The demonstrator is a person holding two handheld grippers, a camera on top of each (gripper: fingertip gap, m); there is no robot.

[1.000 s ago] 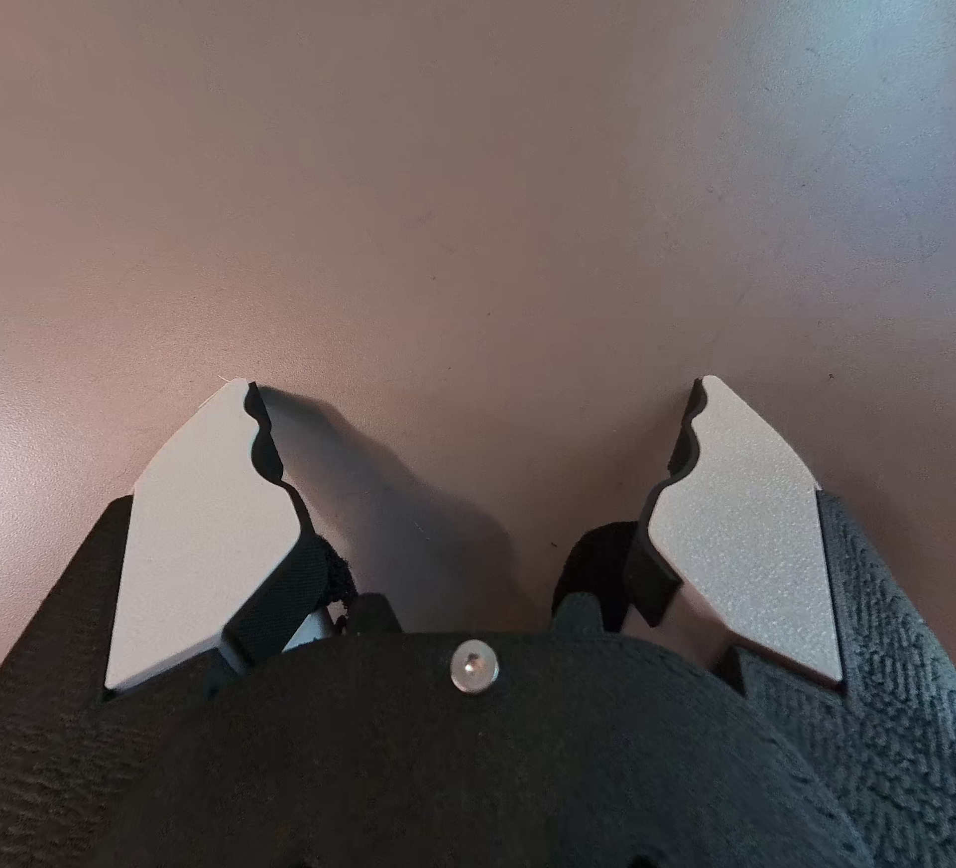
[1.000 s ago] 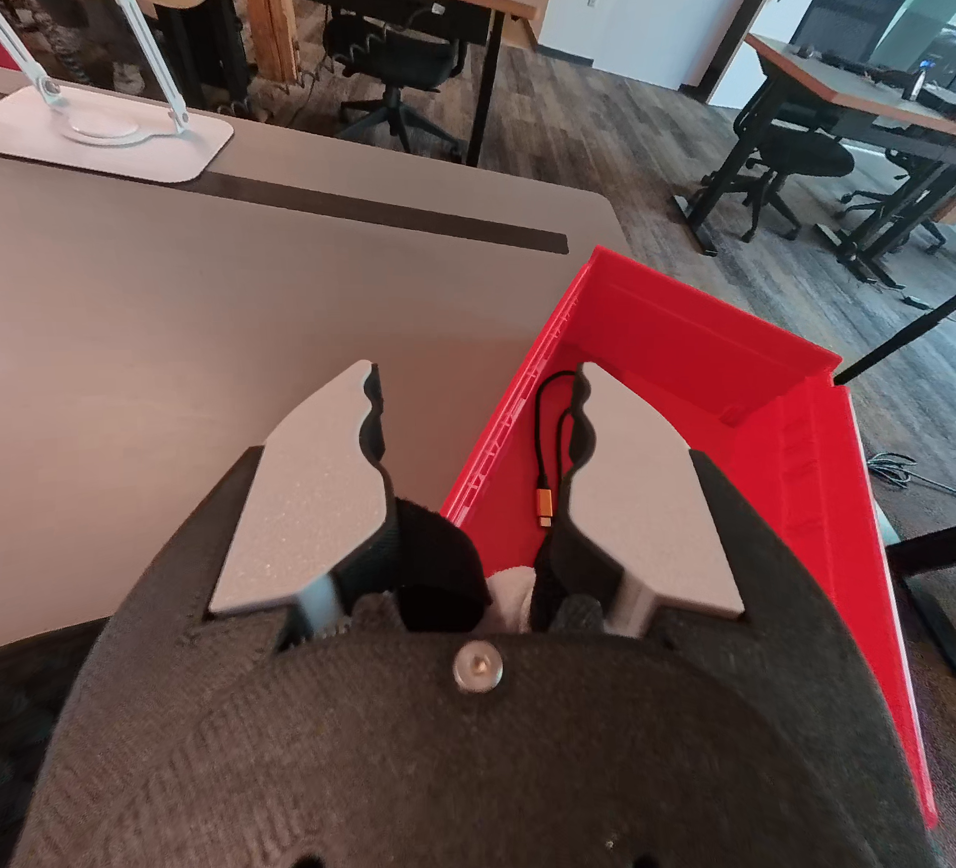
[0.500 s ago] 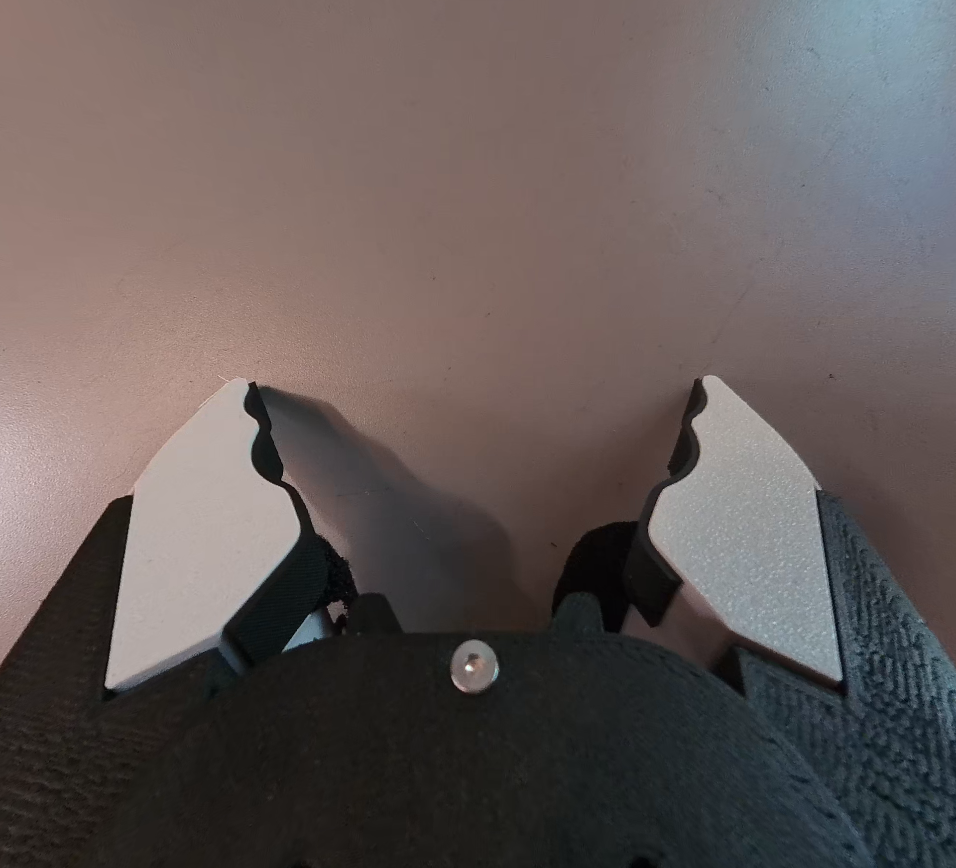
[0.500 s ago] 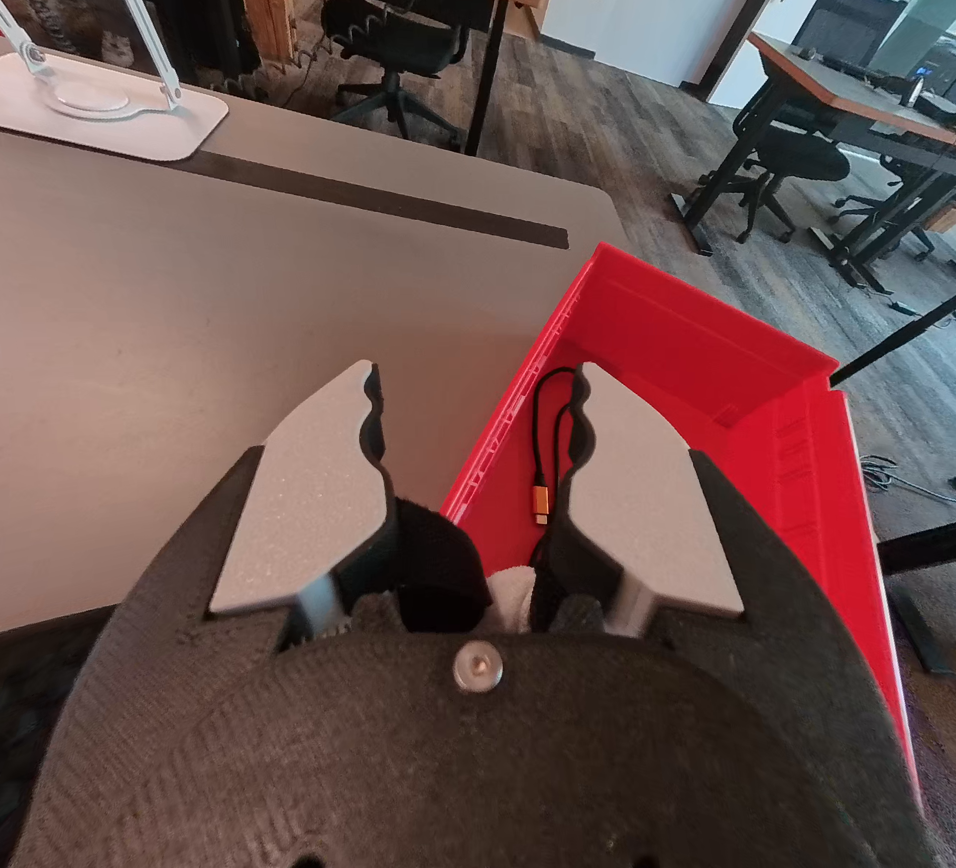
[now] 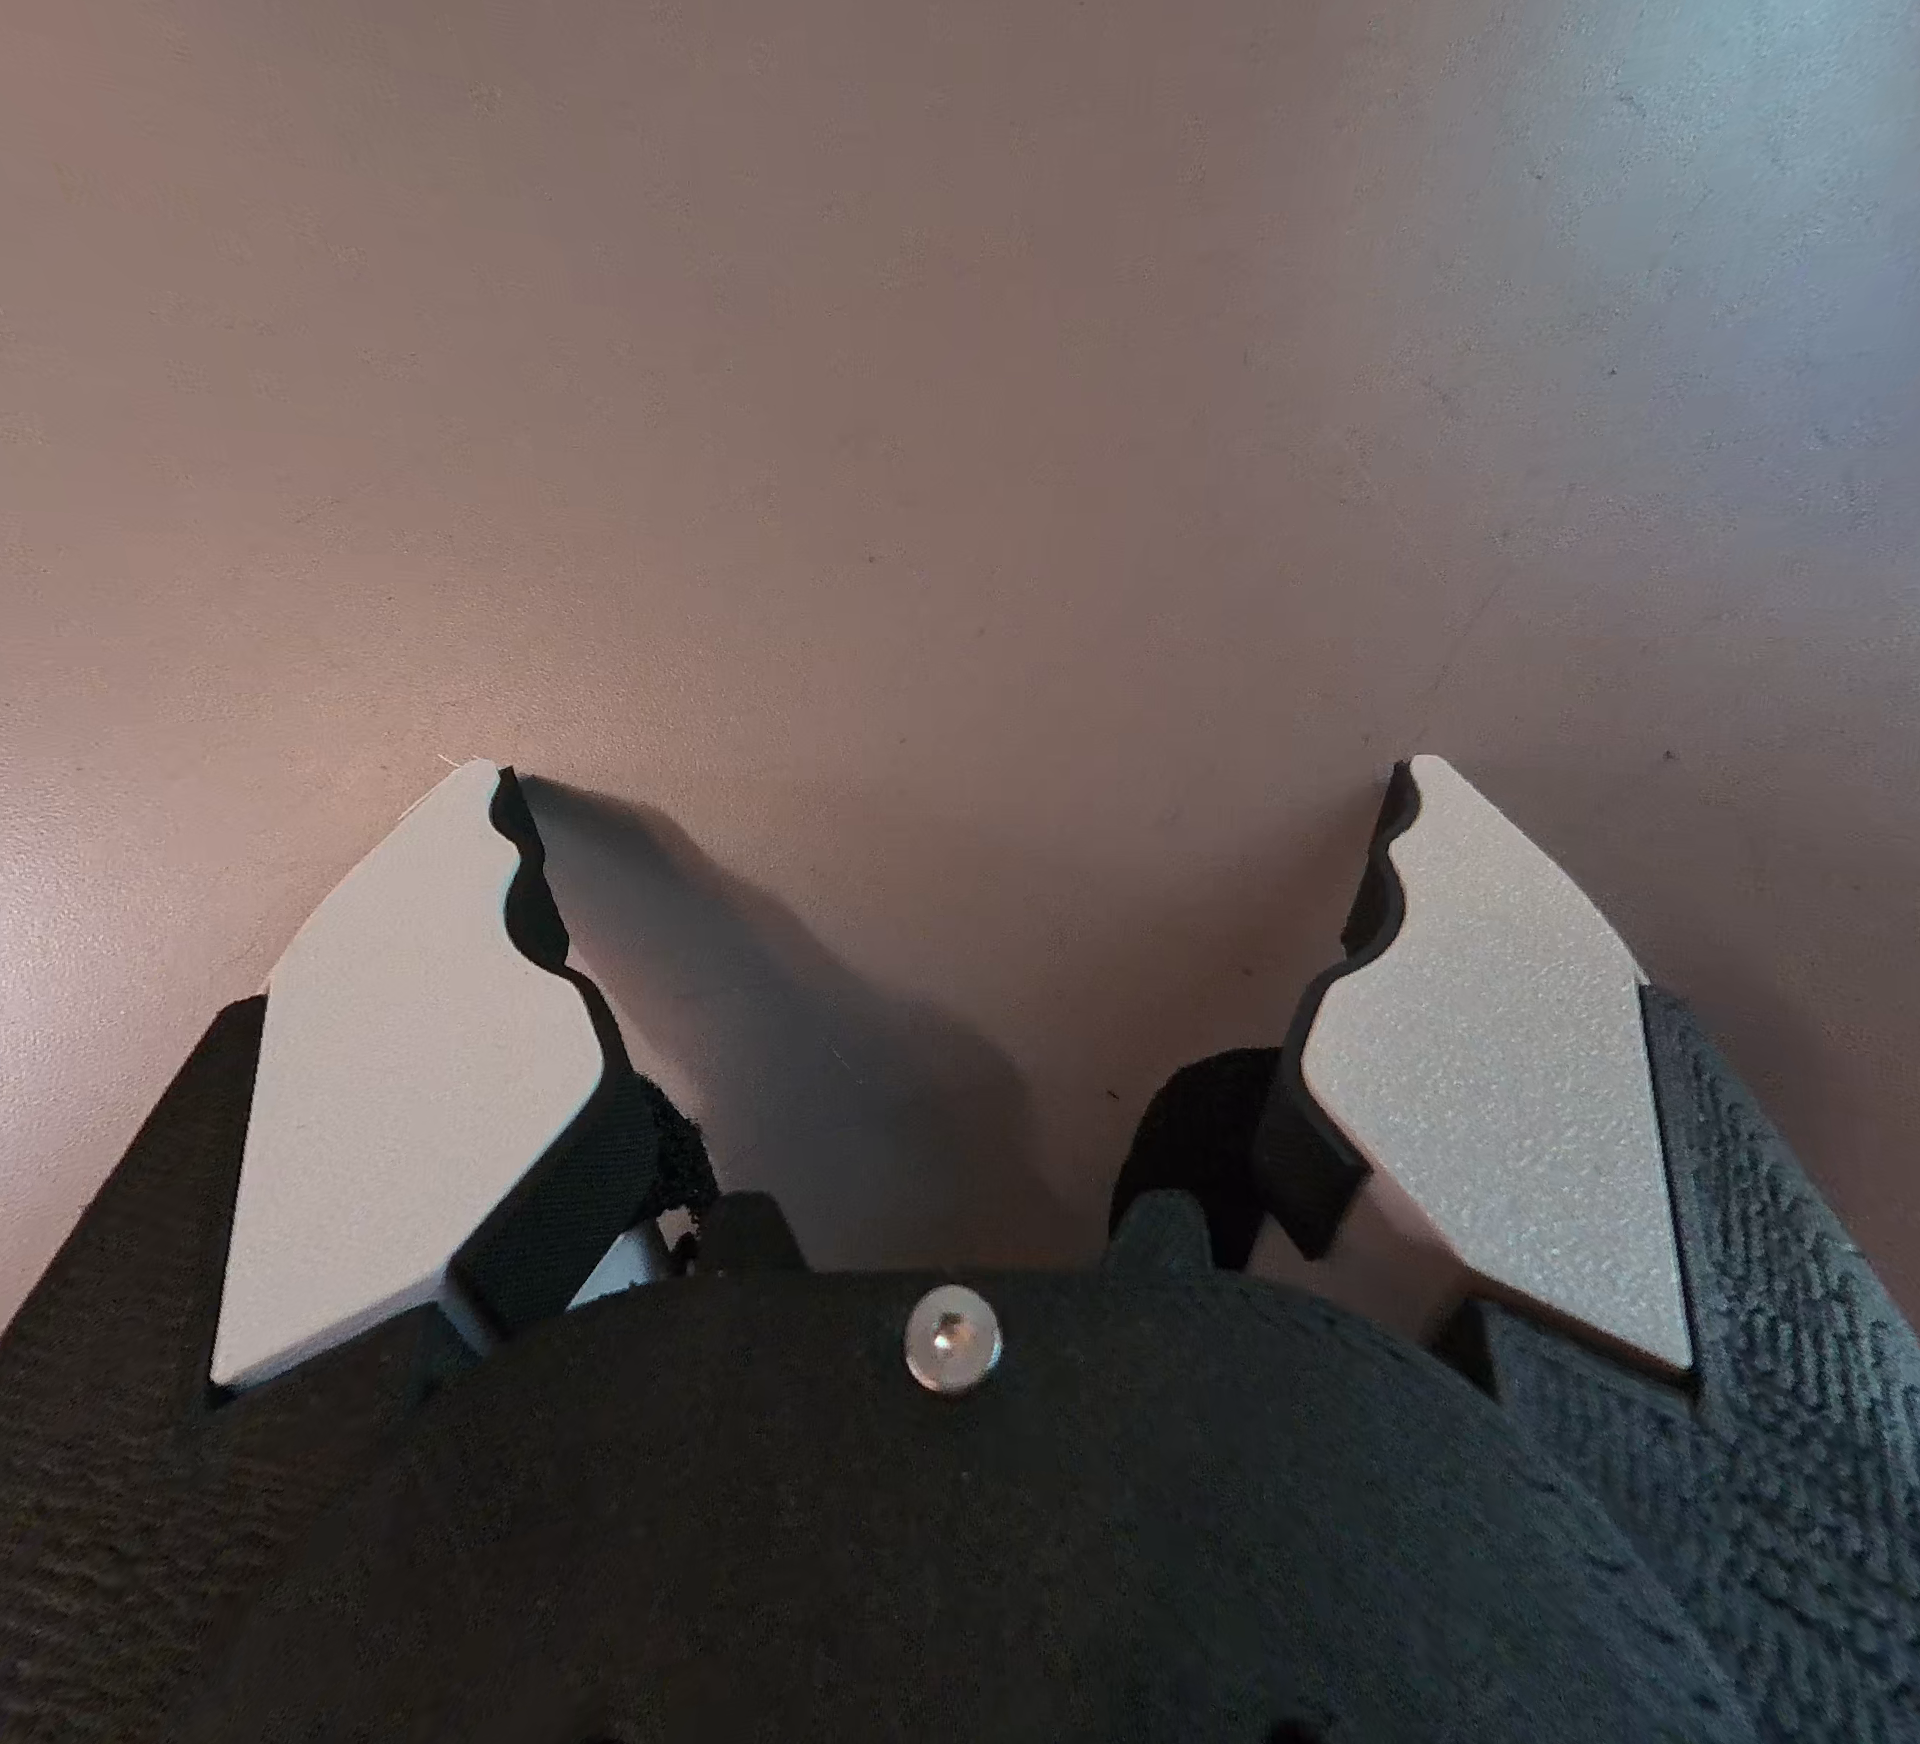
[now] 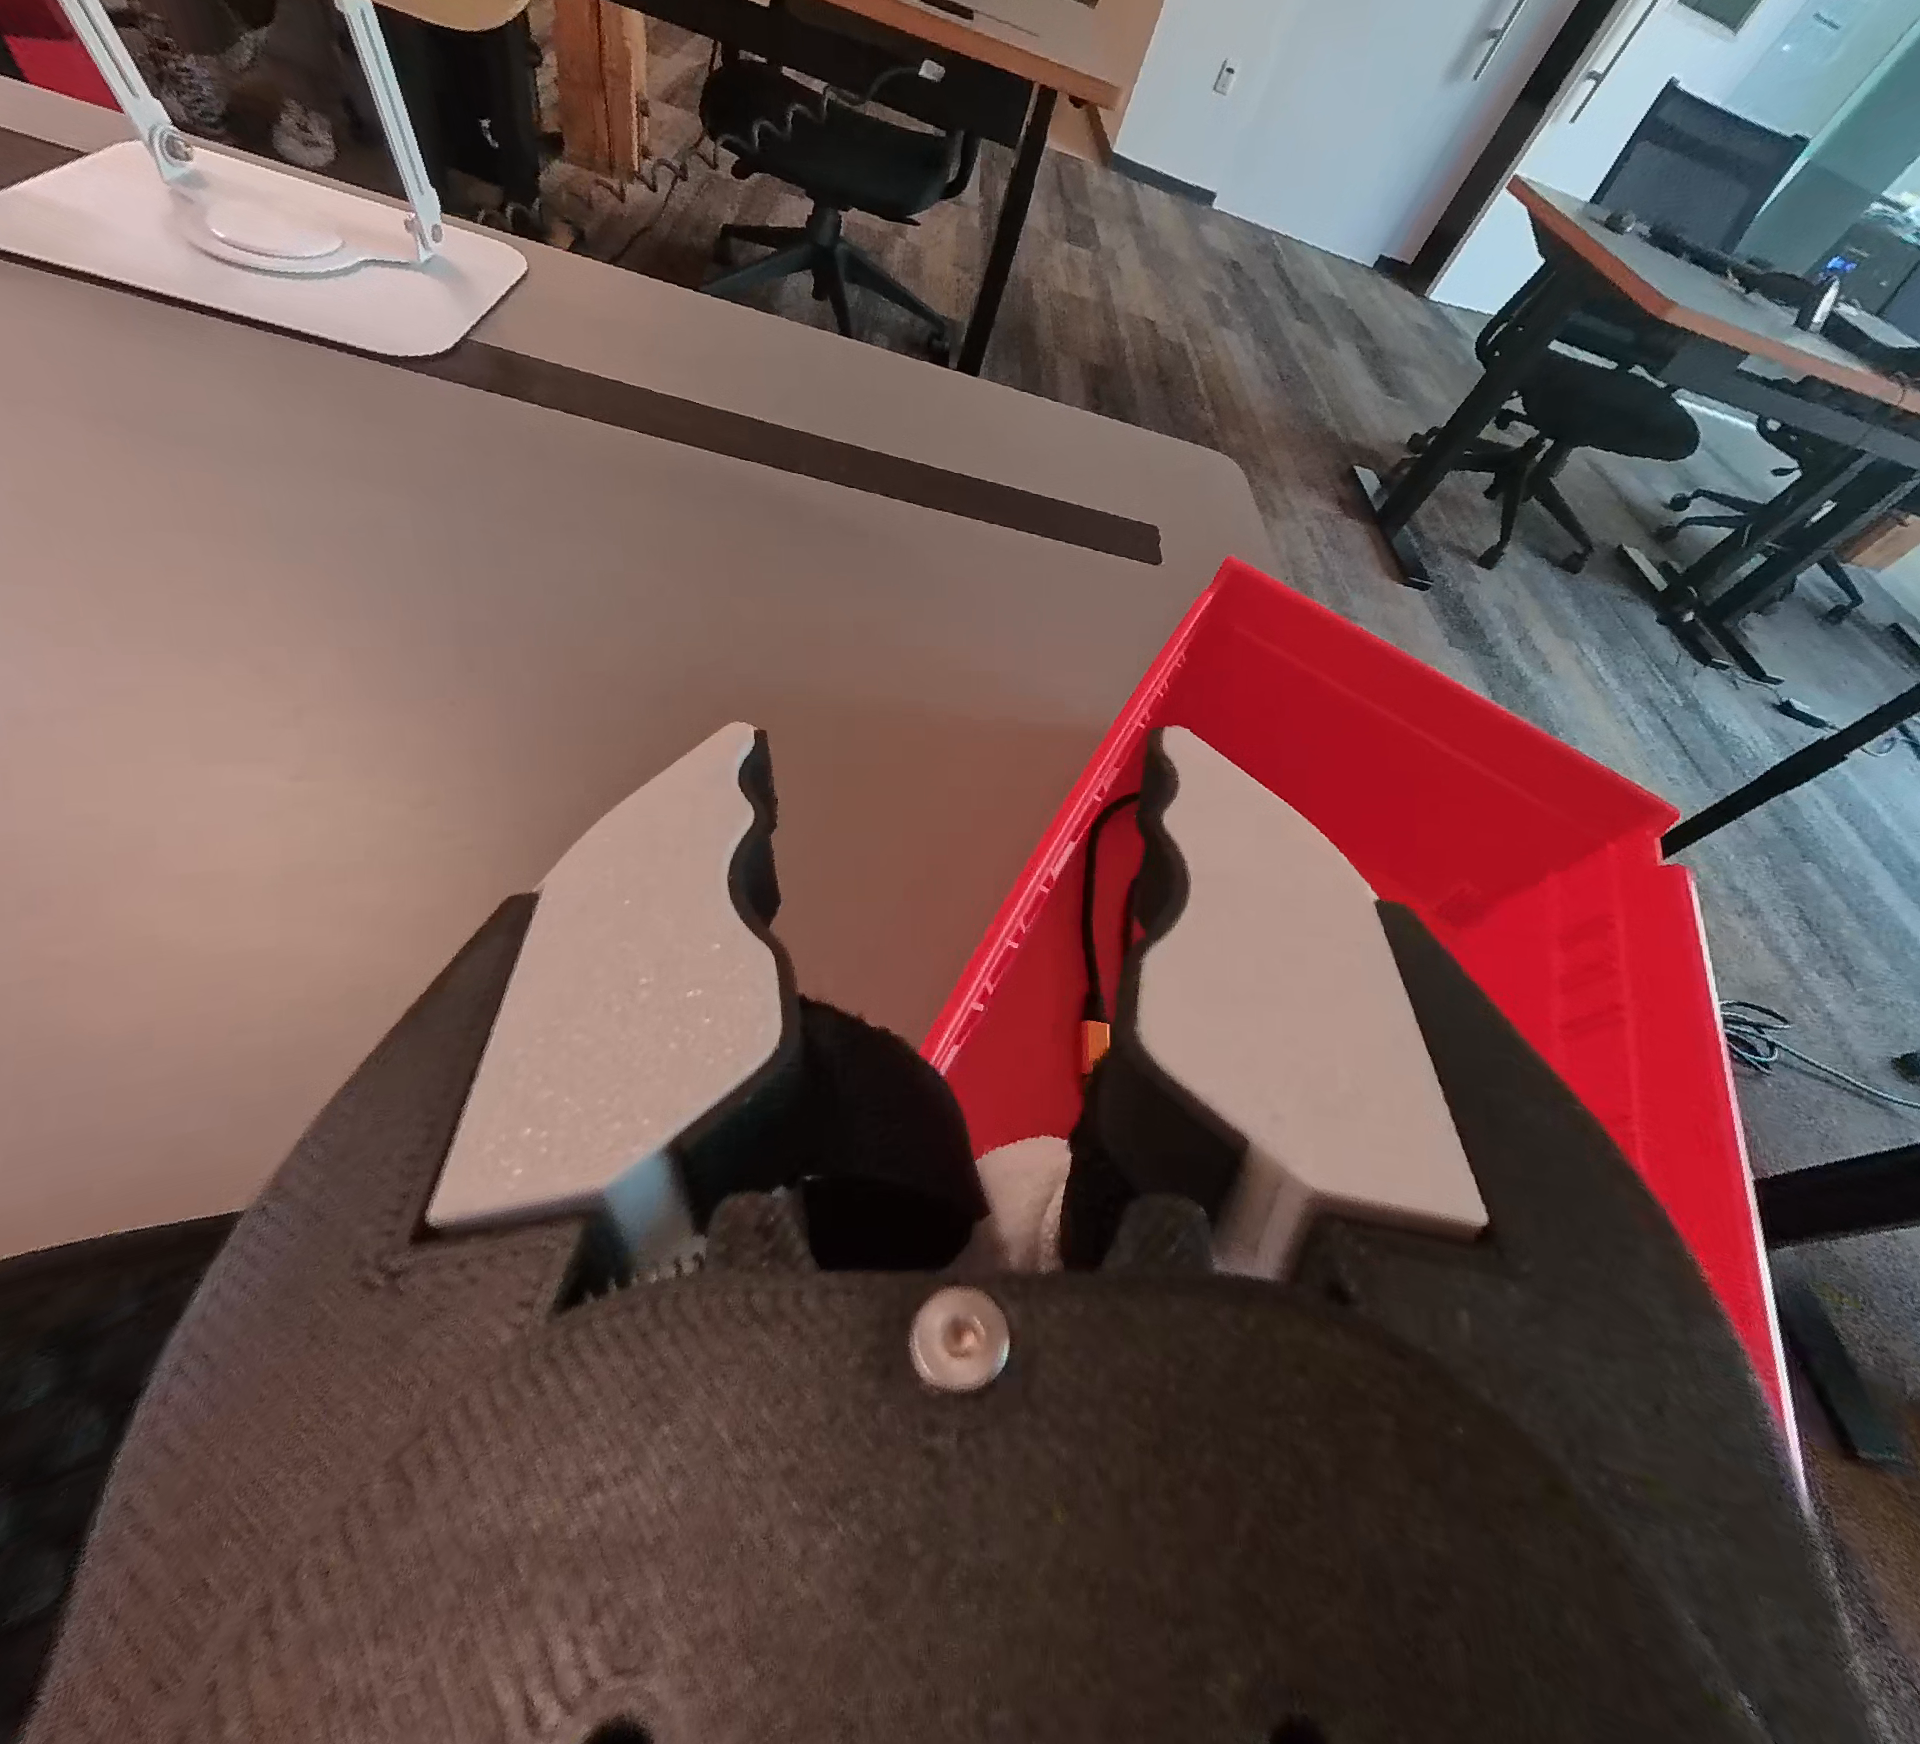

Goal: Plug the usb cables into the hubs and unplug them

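Red bin [image 6: 1455,821] containing black cable [image 6: 1093,925]

Your table [image 6: 436,614] is a plain grey-brown top with a dark strip [image 6: 810,458] near its far edge. A white stand base [image 6: 260,260] sits on it at far left; a red bin [image 6: 1558,873] adjoins its right edge.

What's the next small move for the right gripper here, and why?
Probably lower the right gripper into the red plastic bin toward the black usb cable with the orange plug. Its jaws are open and empty, and the cable lies loose in the bin just past them. The left gripper is open over the bare grey tabletop; no hub shows in either view.
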